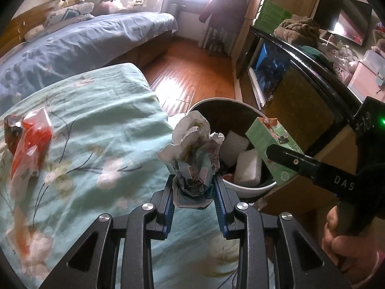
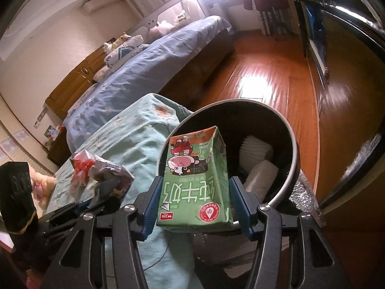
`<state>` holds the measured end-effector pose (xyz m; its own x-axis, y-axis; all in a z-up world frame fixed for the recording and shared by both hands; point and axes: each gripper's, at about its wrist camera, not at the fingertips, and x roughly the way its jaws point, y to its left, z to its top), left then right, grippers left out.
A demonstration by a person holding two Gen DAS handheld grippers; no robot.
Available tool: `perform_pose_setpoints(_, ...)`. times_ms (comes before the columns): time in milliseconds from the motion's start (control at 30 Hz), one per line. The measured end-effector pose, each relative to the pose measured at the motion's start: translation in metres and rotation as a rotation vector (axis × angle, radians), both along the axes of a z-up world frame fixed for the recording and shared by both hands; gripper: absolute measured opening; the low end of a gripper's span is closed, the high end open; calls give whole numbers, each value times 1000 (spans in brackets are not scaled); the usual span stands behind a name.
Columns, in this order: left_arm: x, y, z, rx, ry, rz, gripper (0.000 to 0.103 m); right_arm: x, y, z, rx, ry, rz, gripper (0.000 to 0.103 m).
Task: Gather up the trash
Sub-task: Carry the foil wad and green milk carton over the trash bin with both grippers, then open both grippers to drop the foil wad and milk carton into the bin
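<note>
Trash bin [image 2: 286,130] on wood floor [image 1: 192,72], squeezed between bed edge and cabinet [image 1: 300,91]; open floor beyond rim. Foam blocks [image 2: 259,159] already inside. Right gripper [image 2: 196,207] pinching green milk carton [image 2: 197,180], long axis along fingers, top end tipped over bin mouth. Left gripper [image 1: 193,192] pinching crumpled wrapper [image 1: 195,154] upright, just beside near rim. Red wrapper [image 1: 31,142] lying on teal bedspread [image 1: 101,125].
</note>
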<state>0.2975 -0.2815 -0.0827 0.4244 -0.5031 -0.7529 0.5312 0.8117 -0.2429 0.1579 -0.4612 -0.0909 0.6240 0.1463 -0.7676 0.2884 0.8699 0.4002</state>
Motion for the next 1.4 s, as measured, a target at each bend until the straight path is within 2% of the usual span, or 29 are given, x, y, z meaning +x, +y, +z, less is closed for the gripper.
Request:
perform_pose_setpoints(767, 32, -55, -13, 18, 35, -59, 29, 15, -33, -13, -48, 51, -20, 56)
perform_pose_setpoints(1300, 41, -71, -20, 41, 50, -65, 29, 20, -44, -22, -28, 68, -25, 56)
perform_pose_setpoints(1400, 42, -74, -19, 45, 46, -69, 32, 22, -45, -22, -28, 74, -29, 56)
